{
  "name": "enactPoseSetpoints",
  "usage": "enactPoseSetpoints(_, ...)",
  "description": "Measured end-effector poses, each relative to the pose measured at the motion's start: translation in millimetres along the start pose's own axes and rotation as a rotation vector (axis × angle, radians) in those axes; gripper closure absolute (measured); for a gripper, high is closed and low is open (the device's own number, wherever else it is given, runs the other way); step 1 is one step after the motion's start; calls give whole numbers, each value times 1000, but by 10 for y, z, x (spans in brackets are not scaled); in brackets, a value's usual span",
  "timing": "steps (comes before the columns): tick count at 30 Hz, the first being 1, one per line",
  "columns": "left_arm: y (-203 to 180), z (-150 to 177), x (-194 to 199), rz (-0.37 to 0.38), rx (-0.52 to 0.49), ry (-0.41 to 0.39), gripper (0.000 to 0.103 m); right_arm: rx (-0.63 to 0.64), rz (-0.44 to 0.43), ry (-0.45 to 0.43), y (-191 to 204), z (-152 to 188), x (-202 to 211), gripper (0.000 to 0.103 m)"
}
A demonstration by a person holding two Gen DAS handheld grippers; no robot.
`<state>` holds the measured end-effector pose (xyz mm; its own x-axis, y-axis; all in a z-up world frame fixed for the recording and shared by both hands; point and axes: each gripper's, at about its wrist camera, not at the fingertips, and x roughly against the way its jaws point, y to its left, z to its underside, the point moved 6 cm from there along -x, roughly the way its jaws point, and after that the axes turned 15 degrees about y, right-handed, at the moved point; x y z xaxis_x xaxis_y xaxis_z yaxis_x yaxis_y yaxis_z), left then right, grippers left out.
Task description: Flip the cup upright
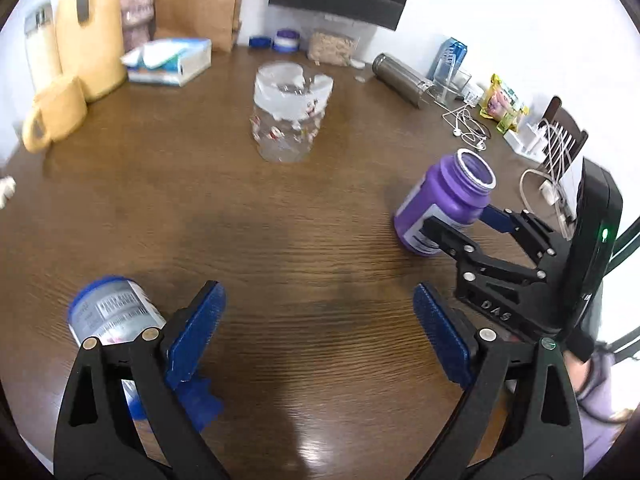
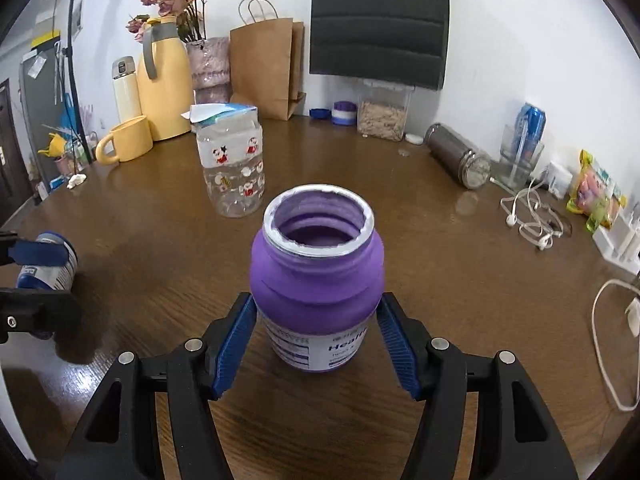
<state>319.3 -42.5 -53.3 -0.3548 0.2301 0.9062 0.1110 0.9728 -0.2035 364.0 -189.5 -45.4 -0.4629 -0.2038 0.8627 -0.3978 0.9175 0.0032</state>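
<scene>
A purple jar [image 2: 316, 280] stands upright on the brown table [image 2: 460, 280], its open mouth facing up. My right gripper [image 2: 316, 300] is shut on the purple jar, with a blue pad against each side below the shoulder. The left wrist view shows the same jar [image 1: 440, 200] at the right, with the right gripper [image 1: 460, 218] around it. My left gripper [image 1: 316, 292] hangs open over bare table, holding nothing. A blue and silver can [image 1: 108, 308] lies on its side just outside the left finger, partly hidden by it.
A clear plastic jar [image 2: 232, 168] with cartoon prints stands mid-table. Along the back are a yellow mug [image 2: 126, 144], yellow jug, tissue box, paper bag and steel flask [image 2: 458, 156]. Earphones [image 2: 532, 216] and cables lie at the right edge.
</scene>
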Motion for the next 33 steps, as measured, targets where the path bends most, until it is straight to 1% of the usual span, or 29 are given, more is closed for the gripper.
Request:
enactPoseSetpoints(2,6,32,16,-12,-18,-13,5,11,10,14,41,32,-12,36)
enactPoseSetpoints(5,-12,1,35,12,-30,-21,5,18,3,23,63,44,52,35)
enactPoseSetpoints(8,-50,-54,157,1,-49,-69,4,4,-18,34,55,43,239,35)
enactPoseSetpoints(10,-73,-67,263,-6,-69,-98,2,-2,-13,32,43,75,425,34)
enactPoseSetpoints(11,-89,-62,330,1,-83,-116,0,-7,-10,26,34,95,513,30)
enactPoseSetpoints(13,-110,-45,499,-8,-108,-165,0,-27,-13,11,-4,172,739,24)
enactPoseSetpoints(15,-106,-13,634,-37,-99,-212,0,-46,-27,-12,-15,269,983,24)
enactPoseSetpoints(18,-136,133,781,-81,-93,-230,0,-72,-34,-44,3,429,1319,24)
enactPoseSetpoints(21,-186,390,981,-108,-122,-257,0,-91,-36,-71,76,649,1635,24)
enactPoseSetpoints(24,-256,736,1226,-131,-153,-315,0,-96,-60,-107,251,942,1913,23)
enactPoseSetpoints(25,-266,853,1286,-145,-163,-333,0,-95,-66,-115,309,1021,1960,19)
enactPoseSetpoints(26,-267,1023,1353,-172,-167,-364,0,-91,-69,-127,379,1133,2005,17)
enactPoseSetpoints(27,-253,1151,1389,-188,-161,-389,0,-79,-54,-133,446,1234,2024,17)
enactPoseSetpoints(29,-184,1452,1397,-206,-122,-432,0,-64,18,-140,577,1463,2016,17)
enactPoseSetpoints(30,-135,1607,1368,-212,-91,-434,0,-84,30,-142,651,1601,1988,17)
enactPoseSetpoints(31,-93,1732,1333,-212,-65,-426,0,-107,15,-137,710,1710,1952,17)
enactPoseSetpoints(32,-37,1883,1299,-206,-44,-412,0,-125,-22,-124,787,1816,1906,17)
enactPoseSetpoints(33,-11,1961,1295,-200,-39,-404,0,-138,-69,-108,854,1898,1866,17)
